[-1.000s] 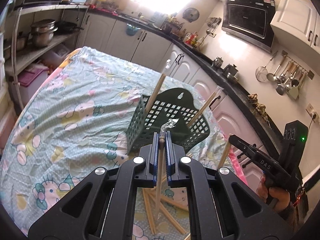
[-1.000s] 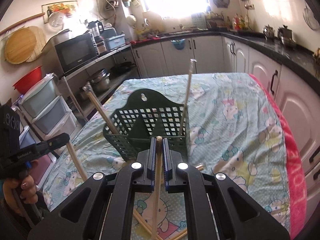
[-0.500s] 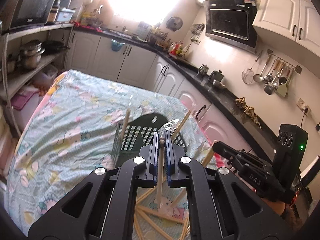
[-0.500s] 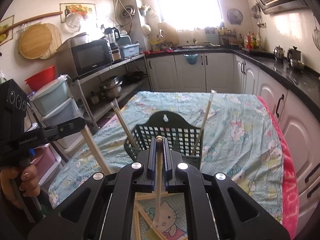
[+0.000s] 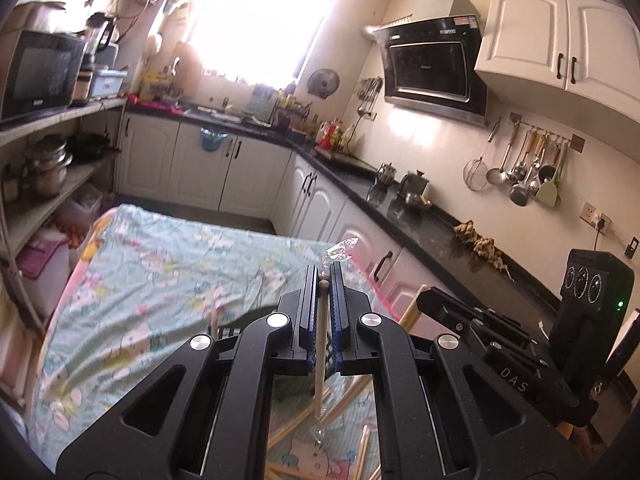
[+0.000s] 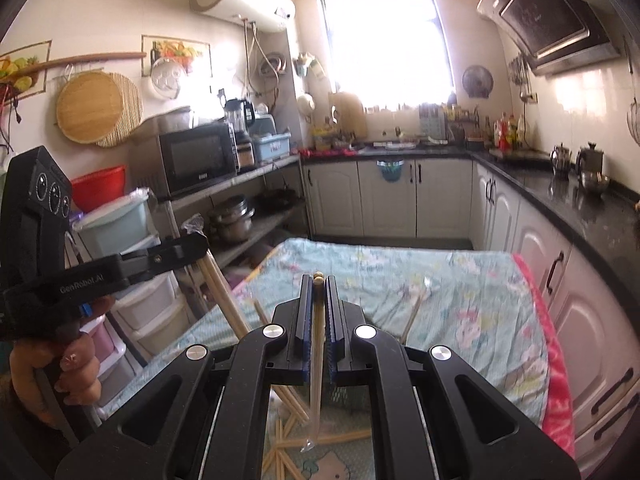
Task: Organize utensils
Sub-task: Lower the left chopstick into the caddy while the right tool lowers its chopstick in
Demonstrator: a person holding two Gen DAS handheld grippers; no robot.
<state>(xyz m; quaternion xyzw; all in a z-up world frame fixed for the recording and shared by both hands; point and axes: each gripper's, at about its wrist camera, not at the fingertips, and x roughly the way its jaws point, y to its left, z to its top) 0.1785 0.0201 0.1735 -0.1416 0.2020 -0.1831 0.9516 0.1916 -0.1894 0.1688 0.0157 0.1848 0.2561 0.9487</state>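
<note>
Table (image 5: 160, 264) under a cartoon-print cloth fills the lower middle of both wrist views, kitchen counters and cabinets round it; dark green slotted basket (image 5: 236, 326) sits on the cloth just past the grippers, mostly hidden behind their frames, a couple of sticks standing tilted in it (image 6: 412, 316); loose chopsticks (image 5: 300, 424) scattered flat on the cloth right under the grippers.

Left gripper (image 5: 324, 292) clamped narrow on one wrapped chopstick (image 5: 320, 360), upright between the pads, crinkled plastic wrapper end poking above the tips, lower end hanging free above the loose pile; right gripper (image 6: 319, 292) likewise pinched on its own chopstick (image 6: 316, 380), rounded top just proud of the tips, wrapper tail dangling clear of the cloth; person's hand (image 6: 60, 364) visible on the left gripper's handle in the right view.

Step, as I read it: both sticks picked and held aloft, carry-to-basket is on; nothing dropped in yet from these two.

Next move likely calls for bringing each stick over a basket opening, lower end first, keeping it near vertical so it doesn't snag the rim or the sticks already in there; then release; the two grippers are close, watch for crossing.
</note>
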